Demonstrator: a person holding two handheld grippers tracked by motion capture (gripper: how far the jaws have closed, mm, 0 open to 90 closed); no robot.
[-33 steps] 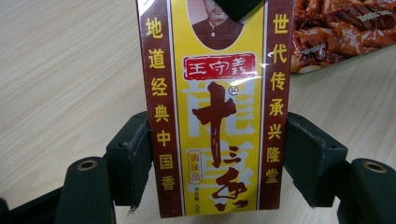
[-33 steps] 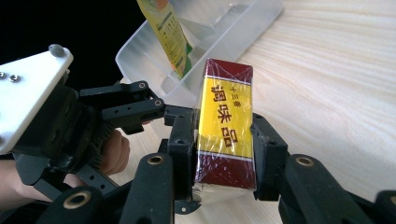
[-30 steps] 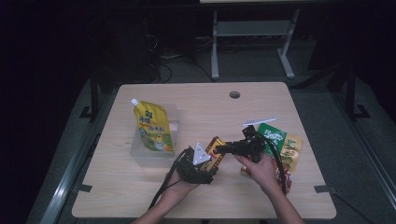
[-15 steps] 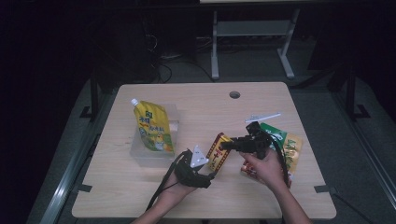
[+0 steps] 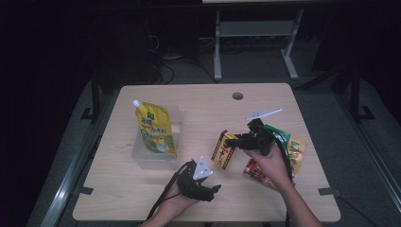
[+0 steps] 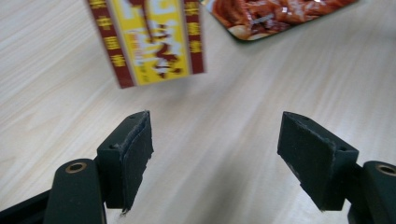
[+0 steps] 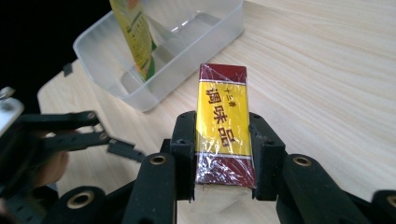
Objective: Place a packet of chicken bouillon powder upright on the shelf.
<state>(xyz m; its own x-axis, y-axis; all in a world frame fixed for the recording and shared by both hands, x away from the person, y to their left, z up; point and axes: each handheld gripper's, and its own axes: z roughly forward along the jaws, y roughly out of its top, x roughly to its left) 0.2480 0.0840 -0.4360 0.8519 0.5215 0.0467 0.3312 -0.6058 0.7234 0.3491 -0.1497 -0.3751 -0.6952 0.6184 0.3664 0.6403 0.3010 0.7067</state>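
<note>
Right of the clear plastic bin [image 5: 156, 153], I hold the red and yellow seasoning box [image 7: 223, 133] up off the table [image 5: 198, 101] with my right gripper [image 5: 235, 141]. Its jaws squeeze the box on both sides. My left gripper [image 6: 215, 151] is in front of the bin, near the table edge. Its jaws have just been opening and now stand wide apart with nothing between them. A yellow spout pouch [image 5: 155, 128] already stands in the bin. I think the box is meant to go in there too, so that step is not done yet. More snack packets [image 5: 293, 153] lie well right of the bin, under my right hand. Those look left to sort as well.
</note>
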